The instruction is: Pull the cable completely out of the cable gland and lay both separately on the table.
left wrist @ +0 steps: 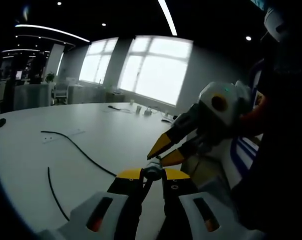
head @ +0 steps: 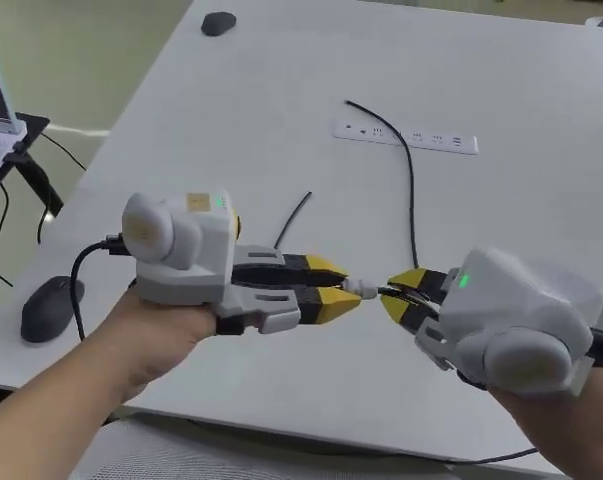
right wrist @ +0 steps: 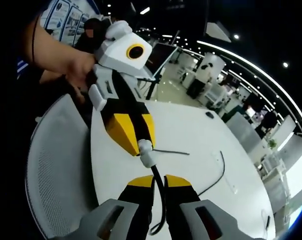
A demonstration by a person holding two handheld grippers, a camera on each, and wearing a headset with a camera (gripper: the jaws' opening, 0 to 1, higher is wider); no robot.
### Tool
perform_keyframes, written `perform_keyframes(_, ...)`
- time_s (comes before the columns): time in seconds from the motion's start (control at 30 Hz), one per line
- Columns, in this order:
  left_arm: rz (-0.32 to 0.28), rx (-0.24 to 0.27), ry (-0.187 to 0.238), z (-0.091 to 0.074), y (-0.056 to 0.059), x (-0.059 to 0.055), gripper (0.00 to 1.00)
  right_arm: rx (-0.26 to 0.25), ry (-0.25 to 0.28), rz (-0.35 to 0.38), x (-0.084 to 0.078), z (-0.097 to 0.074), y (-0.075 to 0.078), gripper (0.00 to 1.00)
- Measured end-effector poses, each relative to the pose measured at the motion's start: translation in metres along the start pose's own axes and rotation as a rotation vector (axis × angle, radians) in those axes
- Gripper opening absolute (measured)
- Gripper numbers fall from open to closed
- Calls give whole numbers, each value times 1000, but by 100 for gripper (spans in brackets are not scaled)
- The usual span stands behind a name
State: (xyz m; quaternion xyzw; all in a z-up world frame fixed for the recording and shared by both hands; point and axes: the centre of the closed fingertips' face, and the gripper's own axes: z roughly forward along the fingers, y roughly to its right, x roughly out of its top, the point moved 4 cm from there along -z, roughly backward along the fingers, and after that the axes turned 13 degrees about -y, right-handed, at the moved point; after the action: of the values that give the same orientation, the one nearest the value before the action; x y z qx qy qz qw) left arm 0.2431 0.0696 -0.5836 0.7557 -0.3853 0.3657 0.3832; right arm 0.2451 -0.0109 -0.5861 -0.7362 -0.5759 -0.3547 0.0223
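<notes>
My left gripper (head: 349, 290) points right and is shut on the small white cable gland (head: 360, 290), held above the white table (head: 281, 100). Facing it, my right gripper (head: 393, 293) is shut on the black cable (head: 411, 180) just where it leaves the gland. The cable trails back over the table toward the far side. The left gripper view has the gland (left wrist: 152, 171) pinched at my jaw tips, with the right gripper (left wrist: 163, 150) close in front. The right gripper view has the cable (right wrist: 158, 182) running between my yellow tips into the gland (right wrist: 145, 152).
A white power strip (head: 406, 137) lies at the back of the table, a dark mouse (head: 218, 22) at the far edge, another mouse (head: 49, 305) at the near left. A short black cable piece (head: 293, 220) lies mid-table. A mesh chair (right wrist: 55, 165) stands below the table edge.
</notes>
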Motion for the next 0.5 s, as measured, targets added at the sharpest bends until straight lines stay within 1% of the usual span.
perform_keyframes(0.1, 1, 0, 6, 0, -1, 2, 15, -13, 5, -3, 1, -2, 2, 2)
perform_keyframes(0.17, 3, 0, 3, 0, -1, 2, 15, -16, -1, -26, 0, -1, 1, 2)
perform_keyframes(0.27, 4, 4, -10, 3, -3, -1, 15, -9, 5, -33, 2, -1, -1, 2)
perform_keyframes(0.37, 1, 6, -13, 4, -4, -2, 15, -9, 15, -50, 6, -2, -4, 2)
perform_keyframes(0.43, 1, 6, -17, 5, -4, -2, 15, -11, 12, -53, 5, -1, -3, 2)
perform_keyframes(0.5, 5, 9, -24, 6, -4, -2, 15, 0, 12, -42, 3, 1, -3, 1)
